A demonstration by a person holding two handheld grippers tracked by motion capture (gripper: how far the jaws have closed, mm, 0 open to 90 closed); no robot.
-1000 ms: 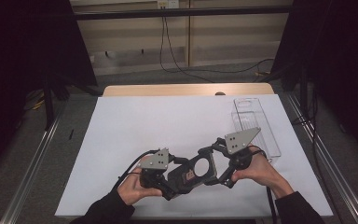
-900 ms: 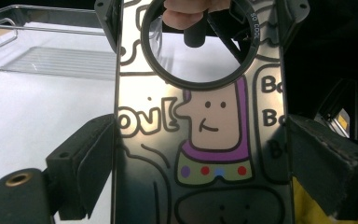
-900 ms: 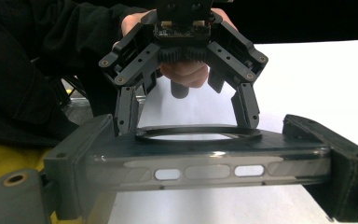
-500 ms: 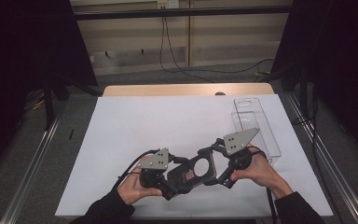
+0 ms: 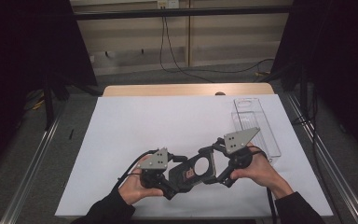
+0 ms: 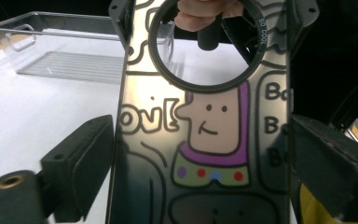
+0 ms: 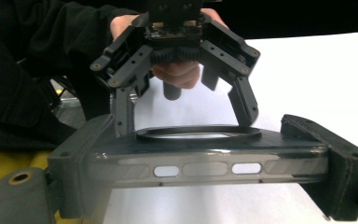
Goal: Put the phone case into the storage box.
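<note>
Black phone case [image 5: 196, 170]: hangs between the two tongs just above the white table cover [image 5: 158, 121], its round ring [image 5: 200, 164] turned up toward the high camera.
Case print: in the left gripper view a cartoon figure with a purple outline and coloured dots sits just behind the ring [image 6: 205, 46], beside bold lettering.
Case edge: in the right gripper view the case [image 7: 205, 161] lies flat across the jaws, long side forward, with three slots in its edge.
Left gripper [image 5: 175, 179]: held in the person's left hand [image 5: 137, 184], jaws pinching one end of the case from both sides.
Right gripper [image 5: 214, 161]: held in the right hand [image 5: 256, 168], jaws clamped on the other end of the case.
Gripper facing: the two point at each other; the left one [image 7: 182, 100] shows just beyond the case in the right gripper view.
Clear plastic tray [image 5: 256, 123]: stands on the table beyond the right gripper, near it but apart.
</note>
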